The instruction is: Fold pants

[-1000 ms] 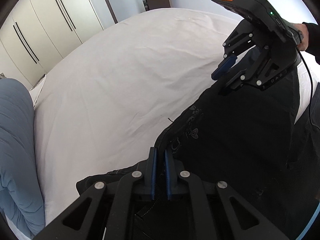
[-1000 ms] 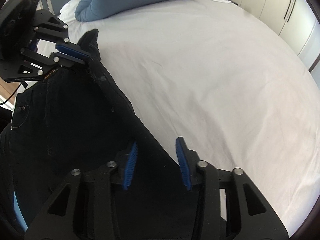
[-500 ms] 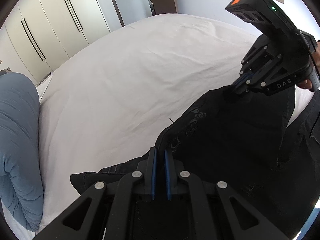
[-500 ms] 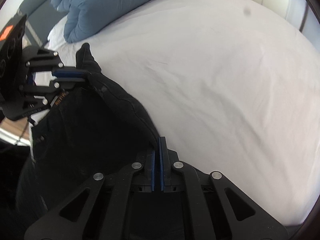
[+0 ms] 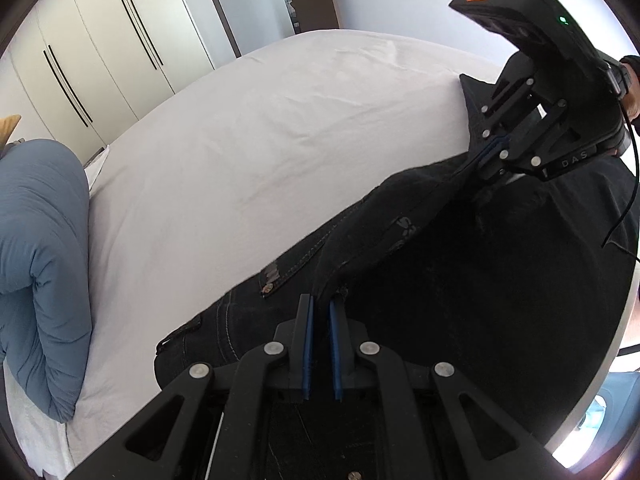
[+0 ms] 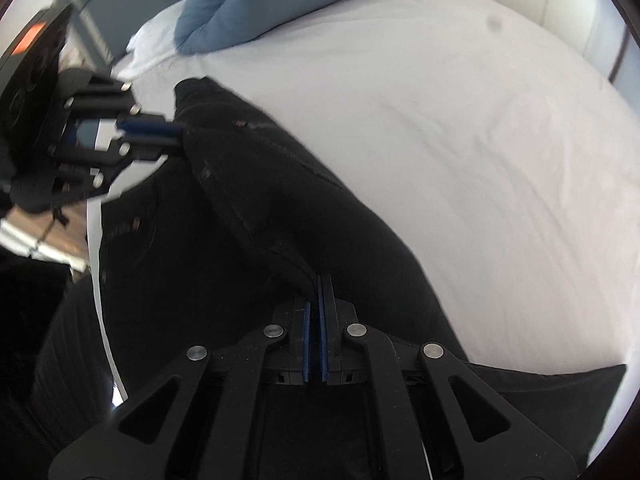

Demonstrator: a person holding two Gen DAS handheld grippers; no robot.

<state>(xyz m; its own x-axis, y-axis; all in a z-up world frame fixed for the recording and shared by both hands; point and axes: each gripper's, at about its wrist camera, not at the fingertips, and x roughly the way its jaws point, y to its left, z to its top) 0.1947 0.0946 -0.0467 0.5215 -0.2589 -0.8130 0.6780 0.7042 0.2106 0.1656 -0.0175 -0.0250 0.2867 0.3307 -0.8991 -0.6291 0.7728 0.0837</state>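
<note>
Black pants [image 5: 460, 280] are pinched by both grippers [image 5: 321, 308] [image 6: 319, 280]; the edge toward twelve o'clock could be lost if fabric slips.

Both grippers point steeply downward side by side, the left gripper [image 5: 321, 312] with its blue pads nearly together on a pinch of black cloth, the right gripper [image 6: 319, 284] with pads pressed all but flat on a thin fold, a hand [image 5: 631, 92] behind it
</note>
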